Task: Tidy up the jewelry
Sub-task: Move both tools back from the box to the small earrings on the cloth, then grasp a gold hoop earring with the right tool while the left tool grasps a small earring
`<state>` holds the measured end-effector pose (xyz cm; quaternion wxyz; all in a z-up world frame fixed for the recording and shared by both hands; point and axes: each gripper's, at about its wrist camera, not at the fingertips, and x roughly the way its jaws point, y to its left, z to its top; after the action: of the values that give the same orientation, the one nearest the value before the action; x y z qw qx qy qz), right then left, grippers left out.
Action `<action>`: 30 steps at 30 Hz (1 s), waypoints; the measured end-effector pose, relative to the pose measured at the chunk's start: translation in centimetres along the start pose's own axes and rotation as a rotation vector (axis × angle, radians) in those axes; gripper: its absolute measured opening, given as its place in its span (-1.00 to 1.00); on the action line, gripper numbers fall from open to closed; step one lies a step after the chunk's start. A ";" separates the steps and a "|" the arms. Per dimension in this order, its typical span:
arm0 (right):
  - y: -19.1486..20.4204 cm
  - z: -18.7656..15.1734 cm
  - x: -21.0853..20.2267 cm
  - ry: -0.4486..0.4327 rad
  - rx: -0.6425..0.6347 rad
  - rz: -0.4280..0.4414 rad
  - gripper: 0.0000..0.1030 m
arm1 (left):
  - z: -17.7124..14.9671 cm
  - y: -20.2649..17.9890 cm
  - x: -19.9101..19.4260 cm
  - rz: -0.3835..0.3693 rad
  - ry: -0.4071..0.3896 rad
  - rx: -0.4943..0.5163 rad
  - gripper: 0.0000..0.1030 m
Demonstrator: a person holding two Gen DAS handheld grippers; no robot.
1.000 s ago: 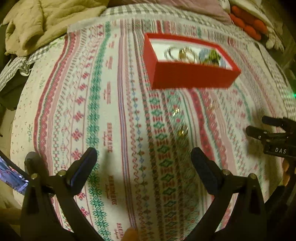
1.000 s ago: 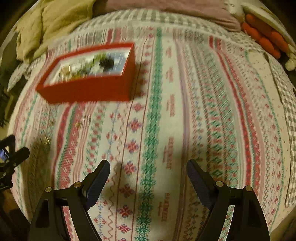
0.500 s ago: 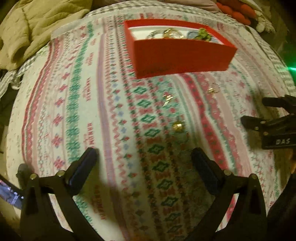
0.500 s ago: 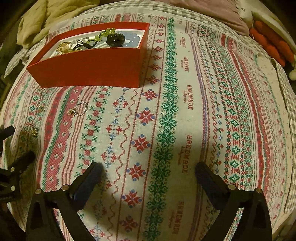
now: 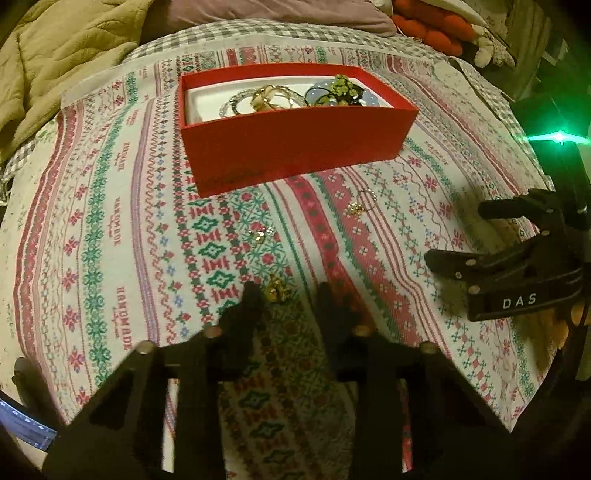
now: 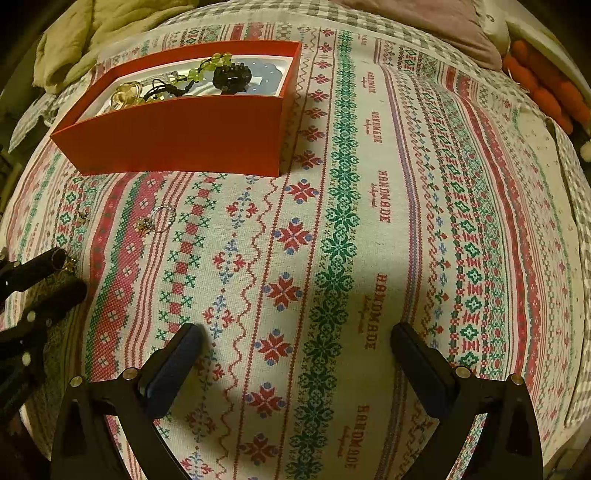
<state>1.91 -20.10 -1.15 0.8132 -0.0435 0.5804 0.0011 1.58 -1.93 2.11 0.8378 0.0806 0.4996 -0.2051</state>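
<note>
A red box (image 5: 295, 144) holding bracelets and beads sits on the patterned cloth; it also shows in the right wrist view (image 6: 184, 129). Three small gold pieces lie loose in front of it: one (image 5: 276, 291) just ahead of my left gripper (image 5: 288, 295), one (image 5: 259, 235) further on, and a ring with a charm (image 5: 360, 205), also in the right wrist view (image 6: 155, 219). My left gripper's fingers are narrowed, still apart, with nothing between them. My right gripper (image 6: 295, 347) is wide open and empty over the cloth.
The patterned cloth (image 6: 369, 221) covers a bed. A beige quilt (image 5: 66, 48) lies at the back left, a pink pillow (image 5: 280, 14) and orange plush (image 5: 432, 31) at the back. A green light (image 5: 559, 137) glows at the right.
My left gripper has moved forward to the nearest gold piece and its fingers have closed in a good deal. My right gripper has stayed wide open and shifted little.
</note>
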 end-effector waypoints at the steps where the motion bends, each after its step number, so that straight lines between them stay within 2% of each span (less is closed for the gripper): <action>1: 0.1 -0.1 -0.1 0.000 -0.002 0.000 1.00 | 0.2 0.3 0.2 -0.004 0.004 0.002 -0.62; 2: 0.1 0.1 -0.1 -0.001 -0.006 0.002 1.00 | 0.2 0.4 0.2 -0.007 0.009 0.003 -0.75; 8: 1.0 0.9 0.2 -0.015 -0.044 0.011 0.99 | 0.4 1.0 0.1 -0.026 0.031 -0.042 -0.76; 11: 1.6 1.7 0.3 -0.037 -0.080 0.029 0.90 | 0.2 1.4 -0.2 -0.028 0.040 -0.059 -0.76; 16: 3.3 2.6 -0.1 -0.116 -0.222 0.092 0.34 | -0.1 2.0 -0.7 -0.043 0.045 -0.074 -0.76; 19: 4.0 2.8 0.0 -0.150 -0.291 0.118 0.21 | -0.2 2.2 -0.9 -0.049 0.044 -0.075 -0.76; 23: 4.7 2.9 -0.1 -0.163 -0.319 0.138 0.12 | -0.2 2.5 -1.0 -0.054 0.048 -0.085 -0.76; 28: 6.5 3.9 0.1 -0.172 -0.371 0.151 -0.17 | 0.0 3.3 -1.2 -0.057 0.050 -0.096 -0.76; 30: 7.1 4.0 0.2 -0.174 -0.388 0.151 -0.21 | 0.0 3.5 -1.2 -0.057 0.052 -0.102 -0.76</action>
<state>5.41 -12.71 -0.56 0.8343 -0.1550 0.4985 0.1774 2.58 1.59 2.93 0.8214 0.0287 0.5329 -0.2010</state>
